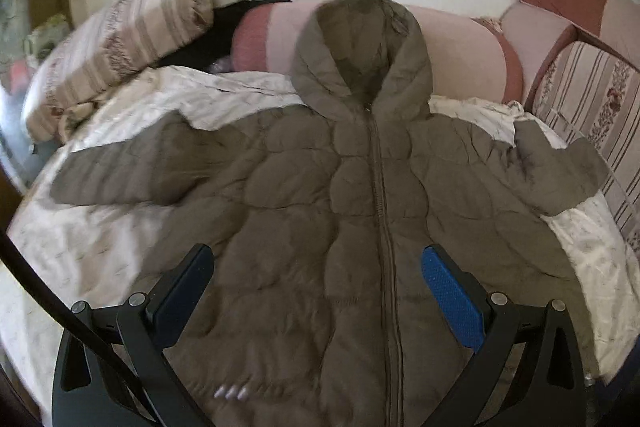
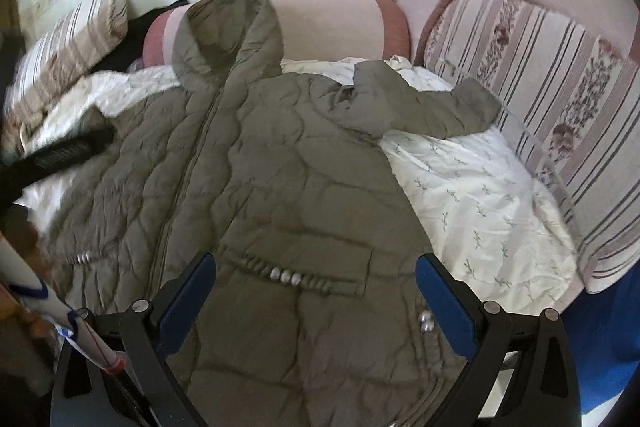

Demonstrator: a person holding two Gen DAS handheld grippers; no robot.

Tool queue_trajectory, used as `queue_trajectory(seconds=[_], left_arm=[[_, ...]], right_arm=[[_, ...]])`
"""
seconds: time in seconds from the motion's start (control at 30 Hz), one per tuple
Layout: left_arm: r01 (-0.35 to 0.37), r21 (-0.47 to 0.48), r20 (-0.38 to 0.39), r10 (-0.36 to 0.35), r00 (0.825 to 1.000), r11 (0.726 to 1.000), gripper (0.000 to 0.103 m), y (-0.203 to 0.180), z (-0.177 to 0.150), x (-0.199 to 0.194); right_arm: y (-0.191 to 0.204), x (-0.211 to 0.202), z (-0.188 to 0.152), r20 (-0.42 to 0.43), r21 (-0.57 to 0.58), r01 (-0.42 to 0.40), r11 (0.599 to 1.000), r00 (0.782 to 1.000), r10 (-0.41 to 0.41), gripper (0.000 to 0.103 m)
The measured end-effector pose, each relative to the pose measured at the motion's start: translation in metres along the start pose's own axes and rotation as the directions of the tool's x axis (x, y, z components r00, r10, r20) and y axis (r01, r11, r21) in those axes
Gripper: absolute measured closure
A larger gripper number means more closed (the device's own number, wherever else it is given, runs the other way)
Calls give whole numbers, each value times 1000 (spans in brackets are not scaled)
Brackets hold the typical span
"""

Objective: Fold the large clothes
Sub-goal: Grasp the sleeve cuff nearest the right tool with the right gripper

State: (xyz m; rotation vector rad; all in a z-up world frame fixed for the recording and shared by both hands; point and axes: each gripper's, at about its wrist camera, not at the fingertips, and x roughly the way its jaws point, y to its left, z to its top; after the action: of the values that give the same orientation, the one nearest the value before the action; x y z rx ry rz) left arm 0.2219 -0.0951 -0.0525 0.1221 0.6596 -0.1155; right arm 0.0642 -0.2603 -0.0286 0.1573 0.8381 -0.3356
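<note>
Your olive quilted hooded jacket (image 1: 304, 195) lies front-up and zipped on the white bedsheet (image 2: 480, 195), hood toward 12 o'clock against the pink bolster (image 1: 460, 55). Your left gripper (image 1: 318, 269) hangs spread wide above its lower front, holding nothing. Your right gripper (image 2: 316, 277) likewise, over the pocket flap (image 2: 304, 275).

- No text, label, brand, number or sign is showing legibly in either wrist view.
- The puffer jacket (image 1: 320, 227) is showing only small silvery beads, no lettering.
- The striped cushion (image 2: 540, 99) is carrying a floral pattern, no words.
</note>
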Motion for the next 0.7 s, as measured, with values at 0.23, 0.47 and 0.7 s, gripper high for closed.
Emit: queue_trajectory(seconds=[0.23, 0.47, 0.7], left_arm=[[-77, 23, -217, 80, 973, 997, 0, 5, -18, 64], [-75, 6, -224, 74, 972, 997, 0, 11, -16, 64], [-78, 23, -218, 81, 973, 997, 0, 6, -18, 68]], right_arm=[[-79, 19, 43, -16, 169, -109, 980, 993, 114, 1], [-184, 56, 97, -18, 373, -98, 923, 993, 113, 21], [-262, 115, 145, -21, 481, -30, 876, 999, 46, 42]])
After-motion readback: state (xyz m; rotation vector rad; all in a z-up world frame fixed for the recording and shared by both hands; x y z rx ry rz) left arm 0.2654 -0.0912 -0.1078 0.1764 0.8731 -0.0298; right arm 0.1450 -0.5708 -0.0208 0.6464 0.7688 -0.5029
